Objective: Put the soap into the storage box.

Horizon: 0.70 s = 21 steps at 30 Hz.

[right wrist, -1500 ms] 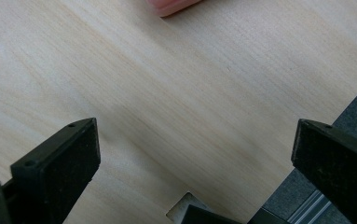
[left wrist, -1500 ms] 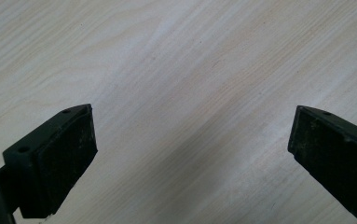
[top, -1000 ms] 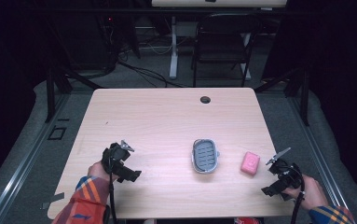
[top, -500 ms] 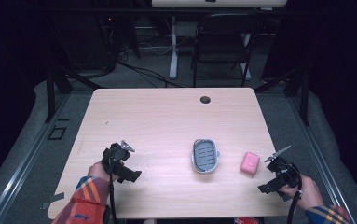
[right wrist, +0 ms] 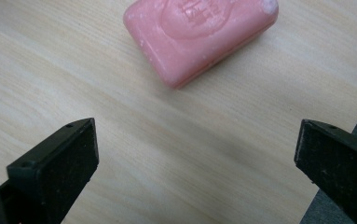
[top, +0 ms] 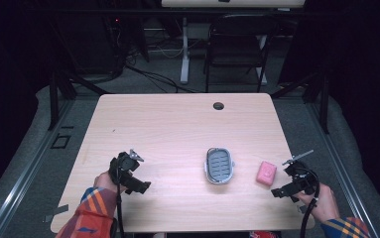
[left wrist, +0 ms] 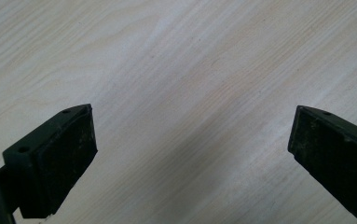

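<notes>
Pink soap bar (right wrist: 199,32) lying flat at the top of the right gripper view, just ahead of the jaws and touching neither. Same soap bar (top: 266,172) at lower right of the high view, on the pale wood counter (top: 177,129), a little apart from the grey soap dish (top: 220,165) at lower centre.

Right gripper (top: 290,184) at the lower right edge, near the bar, jaws spread wide. Left gripper (top: 130,174) at lower left, well apart from both things, jaws spread wide too, nothing between them but bare wood grain.

Handling, as a guess: a stiff, light, solid block, not fragile, but likely slick on its smooth moulded faces and rounded corners. White flecks on the surface look dry, so probably less slippery than wet soap. Best hold looks to be across the two long flat sides, near the middle, with the jaws squared to them; a pinch on a rounded end risks squirting it out. Firm pressure may dent the surface.

Count: one soap bar, one soap dish, two grippers, one counter, one dark round hole (top: 219,105) near its far edge.
</notes>
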Each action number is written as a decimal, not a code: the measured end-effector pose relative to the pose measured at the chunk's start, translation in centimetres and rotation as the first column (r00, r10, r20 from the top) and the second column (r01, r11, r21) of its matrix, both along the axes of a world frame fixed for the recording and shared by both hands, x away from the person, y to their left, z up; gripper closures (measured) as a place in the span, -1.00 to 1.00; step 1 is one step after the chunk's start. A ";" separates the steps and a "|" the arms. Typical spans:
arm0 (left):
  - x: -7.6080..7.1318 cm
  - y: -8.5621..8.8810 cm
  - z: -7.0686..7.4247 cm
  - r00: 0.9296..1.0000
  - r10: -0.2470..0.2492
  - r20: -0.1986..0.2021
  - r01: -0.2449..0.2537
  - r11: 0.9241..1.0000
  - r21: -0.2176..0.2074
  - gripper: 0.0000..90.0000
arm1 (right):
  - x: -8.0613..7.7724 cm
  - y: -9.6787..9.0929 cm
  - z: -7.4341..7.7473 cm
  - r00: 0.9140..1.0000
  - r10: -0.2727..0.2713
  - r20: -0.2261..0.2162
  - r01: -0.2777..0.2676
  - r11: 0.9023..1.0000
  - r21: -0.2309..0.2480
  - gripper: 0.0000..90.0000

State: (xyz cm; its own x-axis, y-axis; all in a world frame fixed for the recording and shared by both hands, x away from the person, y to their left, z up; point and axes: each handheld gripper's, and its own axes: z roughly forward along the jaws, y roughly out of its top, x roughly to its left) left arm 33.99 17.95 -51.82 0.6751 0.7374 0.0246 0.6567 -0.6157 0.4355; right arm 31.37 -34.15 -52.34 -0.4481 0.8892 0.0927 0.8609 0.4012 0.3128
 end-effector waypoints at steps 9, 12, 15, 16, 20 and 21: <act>0.0 -0.1 -0.1 1.000 -0.005 -0.005 0.005 1.000 0.002 -0.98 | 0.8 0.5 0.3 1.000 -0.014 0.016 0.014 1.000 0.000 -1.00; 0.0 -0.1 -0.1 1.000 -0.008 -0.005 0.008 1.000 0.004 -0.98 | 1.1 0.8 0.3 0.999 -0.028 0.019 0.028 0.999 0.021 -1.00; 0.0 -0.1 -0.1 1.000 -0.008 -0.003 0.008 1.000 0.005 -0.98 | 1.4 1.1 0.3 0.999 -0.033 0.018 0.032 0.999 0.013 -1.00; 0.0 -0.1 -0.1 1.000 -0.008 -0.003 0.008 1.000 0.005 -0.98 | 1.5 1.2 0.3 0.999 -0.036 0.021 0.035 0.999 0.030 -1.00; 0.1 -0.1 -0.1 1.000 -0.010 -0.004 0.010 1.000 0.005 -0.98 | 2.0 1.5 0.3 0.999 -0.040 0.022 0.040 0.999 0.020 -1.00; 0.1 -0.1 -0.1 1.000 -0.009 -0.005 0.009 1.000 0.005 -0.98 | 2.2 1.5 0.4 0.999 -0.034 0.015 0.034 0.999 0.012 -1.00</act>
State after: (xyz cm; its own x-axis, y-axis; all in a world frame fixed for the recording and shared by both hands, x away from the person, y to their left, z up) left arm 34.05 17.85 -51.93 0.6819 0.7310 0.0248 0.6530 -0.6237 0.4296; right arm 33.59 -32.65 -51.99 -0.4188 0.9029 0.0968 0.8691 0.3677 0.3309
